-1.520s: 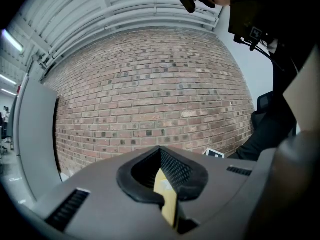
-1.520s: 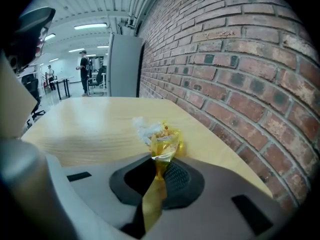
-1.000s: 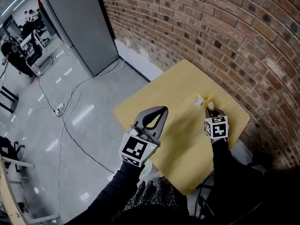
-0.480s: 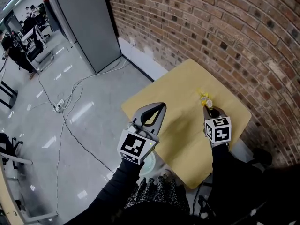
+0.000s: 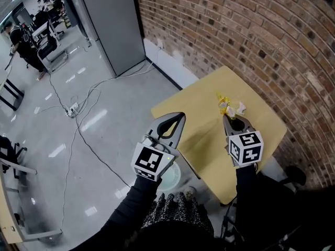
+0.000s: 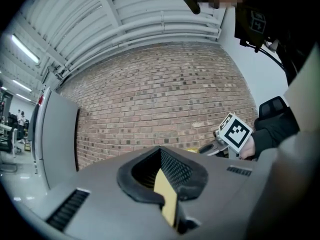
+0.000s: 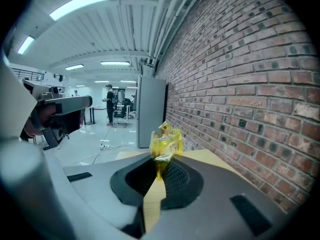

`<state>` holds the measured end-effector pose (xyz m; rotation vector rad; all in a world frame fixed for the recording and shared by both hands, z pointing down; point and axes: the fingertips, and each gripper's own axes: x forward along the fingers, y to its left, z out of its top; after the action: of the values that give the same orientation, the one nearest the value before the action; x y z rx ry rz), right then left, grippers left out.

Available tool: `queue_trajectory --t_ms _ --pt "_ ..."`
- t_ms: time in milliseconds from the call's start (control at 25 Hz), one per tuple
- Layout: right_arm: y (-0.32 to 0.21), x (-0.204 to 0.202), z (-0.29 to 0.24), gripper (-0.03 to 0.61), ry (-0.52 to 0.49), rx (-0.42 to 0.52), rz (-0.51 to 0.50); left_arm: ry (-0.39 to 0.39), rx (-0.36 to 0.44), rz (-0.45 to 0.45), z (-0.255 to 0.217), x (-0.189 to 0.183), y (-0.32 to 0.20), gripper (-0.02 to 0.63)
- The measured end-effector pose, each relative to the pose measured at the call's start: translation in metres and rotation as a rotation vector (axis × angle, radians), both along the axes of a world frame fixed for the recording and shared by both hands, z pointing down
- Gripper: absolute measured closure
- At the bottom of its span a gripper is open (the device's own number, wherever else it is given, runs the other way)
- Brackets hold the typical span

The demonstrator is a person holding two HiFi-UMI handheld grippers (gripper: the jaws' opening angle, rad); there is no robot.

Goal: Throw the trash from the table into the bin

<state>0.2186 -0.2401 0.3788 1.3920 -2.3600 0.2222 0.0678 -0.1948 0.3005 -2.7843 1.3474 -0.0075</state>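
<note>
Floor: The floor (image 5: 47,135) was grey and shiny, and a thin cable (image 5: 89,140) lay across it.
Cabinet: A tall grey cabinet (image 5: 112,20) stood at the back.
Left claw: My left claw (image 5: 181,116) was closed tight with nothing in it. Its tips hung over the left edge of the surface.
Round thing: A round white thing (image 5: 171,175) sat on the floor under my left claw. It was mostly hidden, so I could not tell what it was.
Surface: The small yellow-brown surface (image 5: 209,93) stood right against the wall.
Wrapper: The yellow crinkly wrapper (image 5: 224,104) stuck out of my right claw's tips, above the surface.
Right claw: My right claw (image 5: 226,117) was pinched tight on the wrapper.
White scrap: A little white scrap (image 5: 241,107) showed just right of the wrapper. I could not tell if it lay on the surface.
Wall: The brick wall (image 5: 251,30) was red-brown.
</note>
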Motion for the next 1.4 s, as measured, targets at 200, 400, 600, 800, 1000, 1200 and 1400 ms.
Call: queue_trajectory --t_ms 200,400,600,800,1000,1200,1400 --pt "0.022 -0.051 -0.01 0.558 -0.005 0.016 -0.074 0.007 0.002 -0.039 -0.001 -0.035 0.017 0.607" --pt "0.043 -0.095 -0.015 0.558 -0.009 0.031 -0.14 0.005 0.011 -0.076 -0.004 -0.067 0.033 0.607" --pt "0.067 -0.136 -0.005 0.558 -0.016 0.016 -0.21 0.0 0.007 -0.112 0.0 -0.1 0.051 0.607" --pt "0.09 -0.176 0.01 0.558 -0.011 0.001 -0.275 0.001 -0.019 -0.158 0.011 -0.135 0.069 0.607" --pt "0.114 -0.21 0.032 0.558 0.006 -0.034 -0.344 0.004 -0.033 -0.188 0.023 -0.163 0.084 0.607" --pt "0.137 -0.234 0.061 0.558 0.008 -0.093 -0.394 0.016 -0.058 -0.204 0.04 -0.184 0.098 0.607" --pt "0.153 -0.249 0.091 0.558 0.013 -0.149 -0.422 0.027 -0.085 -0.2 0.065 -0.196 0.107 0.607"
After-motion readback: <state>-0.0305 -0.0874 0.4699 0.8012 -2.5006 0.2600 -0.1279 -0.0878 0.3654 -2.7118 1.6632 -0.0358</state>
